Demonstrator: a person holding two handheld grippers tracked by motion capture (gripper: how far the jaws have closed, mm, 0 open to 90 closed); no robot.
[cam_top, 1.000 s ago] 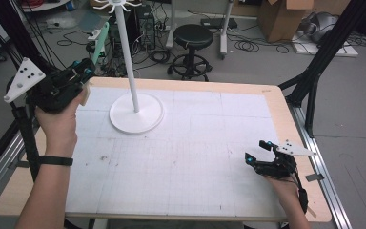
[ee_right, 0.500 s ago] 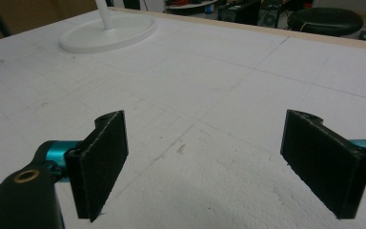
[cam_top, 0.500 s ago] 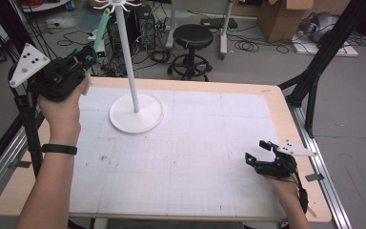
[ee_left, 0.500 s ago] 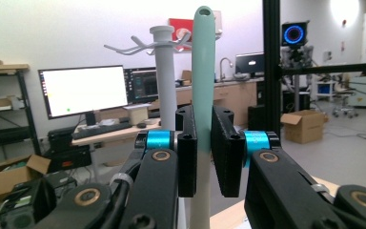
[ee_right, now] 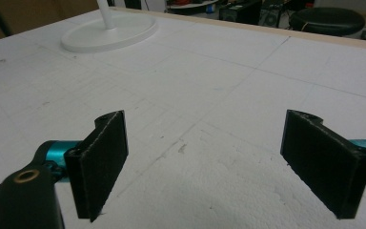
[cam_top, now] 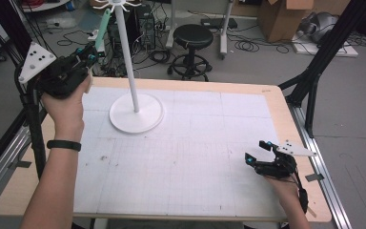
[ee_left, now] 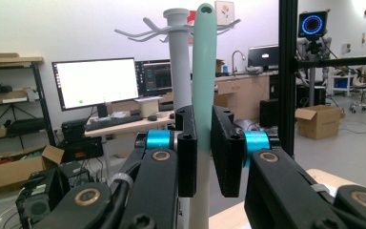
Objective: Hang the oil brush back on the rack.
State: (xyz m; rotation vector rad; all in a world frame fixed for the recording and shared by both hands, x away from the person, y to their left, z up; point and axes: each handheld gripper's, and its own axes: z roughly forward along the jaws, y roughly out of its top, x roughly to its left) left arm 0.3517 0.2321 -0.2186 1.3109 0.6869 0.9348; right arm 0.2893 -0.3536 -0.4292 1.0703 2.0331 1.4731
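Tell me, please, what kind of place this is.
Most likely a robotics lab or workshop: computer monitors on desks, cables over the floor, cardboard boxes, and a gridded work table.

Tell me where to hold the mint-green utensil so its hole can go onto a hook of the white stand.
Grip the mint-green utensil low on its flat handle, as the left gripper does, jaws closing from both sides on its faces. It stands upright, which probably leaves the holed tip free for the white stand.
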